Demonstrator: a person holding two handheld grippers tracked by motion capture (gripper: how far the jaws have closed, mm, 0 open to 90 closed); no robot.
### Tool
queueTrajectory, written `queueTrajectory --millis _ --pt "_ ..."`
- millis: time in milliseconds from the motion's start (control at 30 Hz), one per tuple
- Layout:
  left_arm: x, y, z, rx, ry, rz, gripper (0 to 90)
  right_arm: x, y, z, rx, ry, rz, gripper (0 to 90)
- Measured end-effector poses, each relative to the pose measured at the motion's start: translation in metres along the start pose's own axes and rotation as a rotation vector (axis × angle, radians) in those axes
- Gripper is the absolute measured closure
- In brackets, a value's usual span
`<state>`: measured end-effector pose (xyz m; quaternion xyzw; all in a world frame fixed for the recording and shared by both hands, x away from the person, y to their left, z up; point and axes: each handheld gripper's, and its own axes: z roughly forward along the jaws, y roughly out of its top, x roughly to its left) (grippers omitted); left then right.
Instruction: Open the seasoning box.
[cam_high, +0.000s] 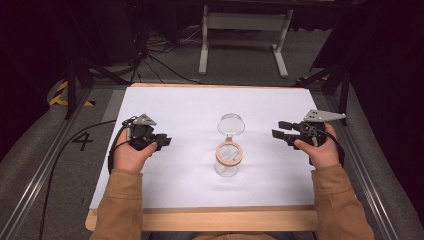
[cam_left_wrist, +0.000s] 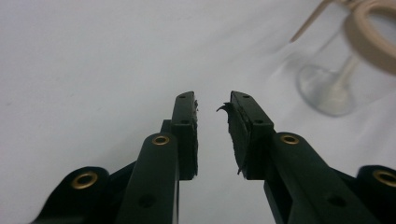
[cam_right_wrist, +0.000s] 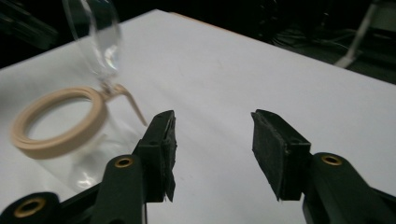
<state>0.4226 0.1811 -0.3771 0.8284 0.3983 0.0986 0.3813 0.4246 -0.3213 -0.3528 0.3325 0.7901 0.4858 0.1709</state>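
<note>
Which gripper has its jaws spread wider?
The right gripper, held right of the glass jar: its jaws stand well apart, while the left gripper shows a narrow gap.

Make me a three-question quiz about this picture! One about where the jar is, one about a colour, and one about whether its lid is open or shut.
1. Where is the glass jar?
A. between the two grippers
B. on the floor
C. at the table's far left corner

2. What colour is the jar's ring?
A. blue
B. tan
C. green

3. How is the jar's lid?
A. flipped open
B. shut tight
C. held by a gripper

Answers:
1 A, it stands mid-sheet between the left gripper and the right gripper.
2 B, the rim ring looks tan.
3 A, the clear lid tilts back behind the mouth.
</note>
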Motion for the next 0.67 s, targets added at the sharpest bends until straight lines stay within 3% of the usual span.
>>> queueTrajectory --millis 233,400,467,667 --pt "0.013 -0.007 0.017 0.008 -0.023 -0.034 71.0 -0.022 -0.025 0.009 0.116 -0.123 0.006 48.0" --pt "0.018 -0.010 0.025 0.017 -0.027 -0.049 68.5 -0.030 -0.038 0.016 0.134 -0.115 0.050 48.0" --pt "0.019 -0.012 0.029 0.034 -0.033 -0.060 68.2 -0.032 -0.045 0.022 0.135 -0.093 0.091 48.1" --pt "0.018 -0.012 0.034 0.040 -0.063 -0.055 62.3 -0.031 -0.054 0.036 0.191 -0.094 0.072 48.2"
